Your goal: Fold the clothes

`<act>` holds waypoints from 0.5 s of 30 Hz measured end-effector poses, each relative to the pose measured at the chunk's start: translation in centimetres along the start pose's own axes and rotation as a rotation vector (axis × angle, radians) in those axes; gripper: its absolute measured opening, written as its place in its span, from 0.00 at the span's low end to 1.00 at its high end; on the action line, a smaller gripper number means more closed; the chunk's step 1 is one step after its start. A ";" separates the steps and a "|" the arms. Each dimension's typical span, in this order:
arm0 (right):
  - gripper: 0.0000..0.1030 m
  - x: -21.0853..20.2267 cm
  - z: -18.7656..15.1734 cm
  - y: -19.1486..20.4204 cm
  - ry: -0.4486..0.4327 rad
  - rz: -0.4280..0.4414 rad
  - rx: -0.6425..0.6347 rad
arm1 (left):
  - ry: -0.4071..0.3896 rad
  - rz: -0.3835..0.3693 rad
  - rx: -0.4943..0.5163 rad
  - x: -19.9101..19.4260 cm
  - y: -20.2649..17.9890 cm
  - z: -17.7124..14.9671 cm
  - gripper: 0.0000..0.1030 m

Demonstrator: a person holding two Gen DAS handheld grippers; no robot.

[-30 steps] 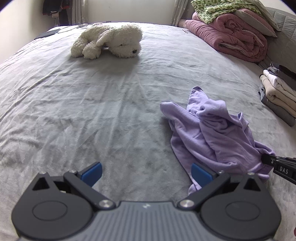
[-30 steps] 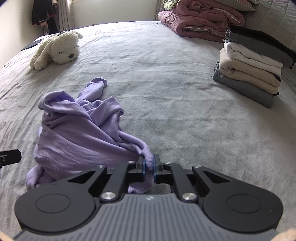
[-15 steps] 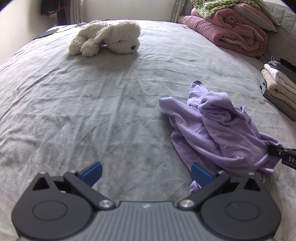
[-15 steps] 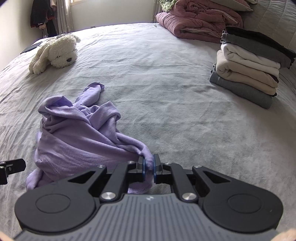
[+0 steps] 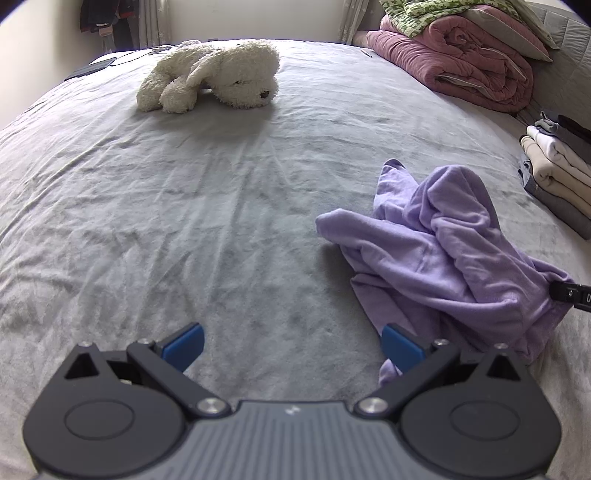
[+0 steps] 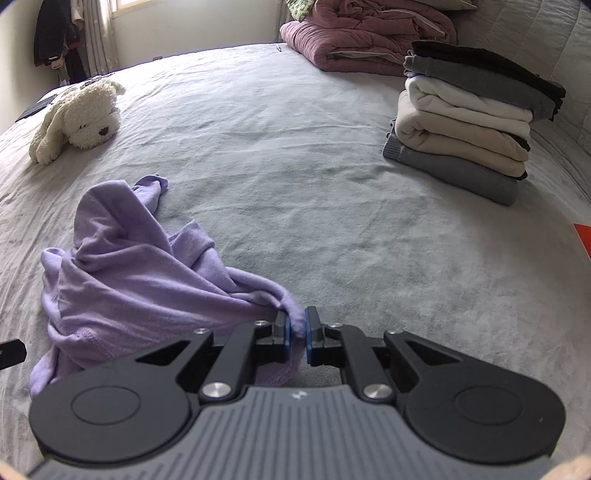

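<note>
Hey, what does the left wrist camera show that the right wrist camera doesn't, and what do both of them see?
Only the left wrist view shows the left gripper open over bare bedspread, and the green patterned blanket topping the pink comforter.

Only the right wrist view shows the right gripper shut on the purple shirt, the full folded stack, and an orange object at the edge.

Both show the shirt, the plush dog, comforter and stack.
</note>
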State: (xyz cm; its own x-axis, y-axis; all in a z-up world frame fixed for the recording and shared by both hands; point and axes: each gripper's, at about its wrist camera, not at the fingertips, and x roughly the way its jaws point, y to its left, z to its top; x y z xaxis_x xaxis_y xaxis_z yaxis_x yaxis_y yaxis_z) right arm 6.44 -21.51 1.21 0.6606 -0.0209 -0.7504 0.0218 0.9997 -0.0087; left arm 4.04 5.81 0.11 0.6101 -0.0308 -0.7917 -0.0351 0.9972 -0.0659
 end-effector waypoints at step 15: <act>0.44 -0.7 0.4 -1.4 -0.024 0.035 0.071 | -0.041 -0.059 -0.042 -0.3 0.5 0.5 0.99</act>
State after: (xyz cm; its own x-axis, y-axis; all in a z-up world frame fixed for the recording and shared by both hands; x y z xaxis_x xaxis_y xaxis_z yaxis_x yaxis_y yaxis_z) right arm 6.21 -22.88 1.97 0.6796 0.0133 -0.7334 0.0507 0.9966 0.0651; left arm 4.22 6.33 0.66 0.6440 -0.0856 -0.7602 -0.0306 0.9900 -0.1374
